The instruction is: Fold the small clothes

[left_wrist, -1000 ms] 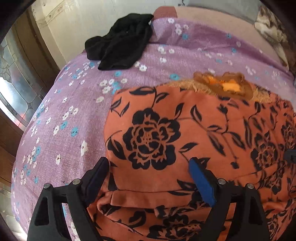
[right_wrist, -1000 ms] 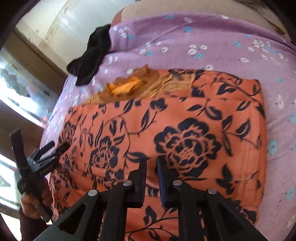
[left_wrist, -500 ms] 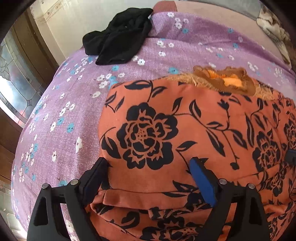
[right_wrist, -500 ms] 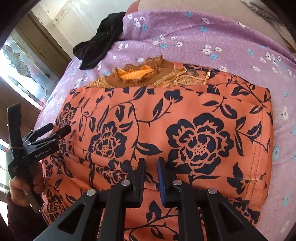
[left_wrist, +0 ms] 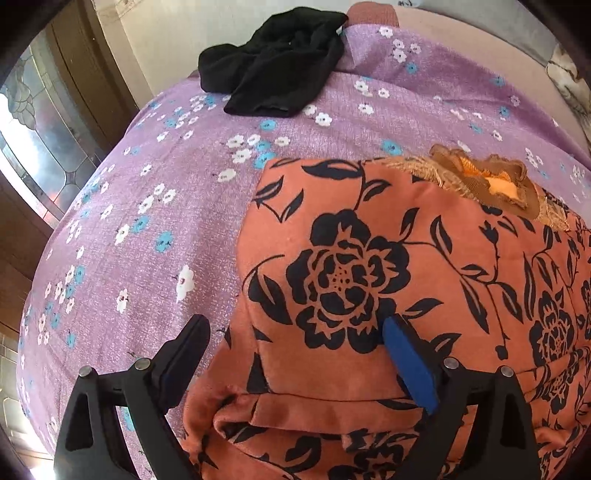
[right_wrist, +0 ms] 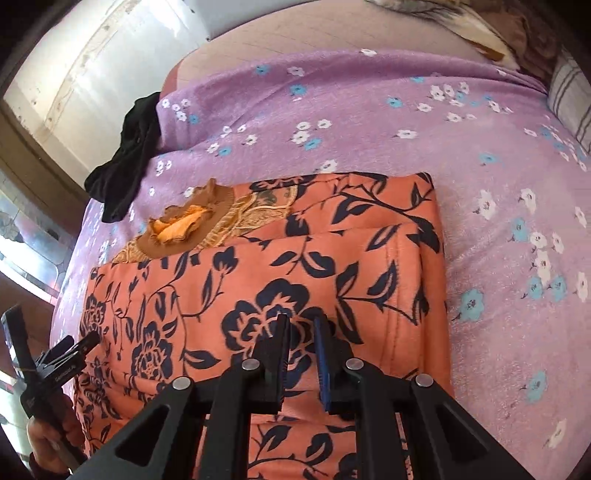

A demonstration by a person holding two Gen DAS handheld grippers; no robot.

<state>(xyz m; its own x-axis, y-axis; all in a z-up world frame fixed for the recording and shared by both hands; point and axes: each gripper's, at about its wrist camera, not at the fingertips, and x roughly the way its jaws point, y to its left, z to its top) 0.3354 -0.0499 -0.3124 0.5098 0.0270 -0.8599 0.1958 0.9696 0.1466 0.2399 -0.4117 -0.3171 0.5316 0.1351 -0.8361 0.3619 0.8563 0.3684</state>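
An orange garment with black flower print (left_wrist: 369, 266) lies folded on the purple flowered bedsheet (left_wrist: 147, 221), its brown embroidered neckline (left_wrist: 491, 184) at the far side. My left gripper (left_wrist: 295, 332) is open, its fingers straddling the garment's near left corner. In the right wrist view the garment (right_wrist: 258, 288) shows a folded layer on its right side. My right gripper (right_wrist: 301, 328) hovers over the garment's near edge with its fingers nearly closed, a narrow gap between them and nothing in it. The left gripper (right_wrist: 70, 354) shows at the lower left there.
A black garment (left_wrist: 273, 70) lies crumpled at the far left corner of the bed; it also shows in the right wrist view (right_wrist: 125, 162). A wall and a glazed wooden door (left_wrist: 44, 122) stand left of the bed. A patterned pillow (right_wrist: 443, 11) lies at the far side.
Both grippers have shifted right along the garment's near edge; the left one now sits at its left corner. The right gripper's narrow gap has widened slightly.
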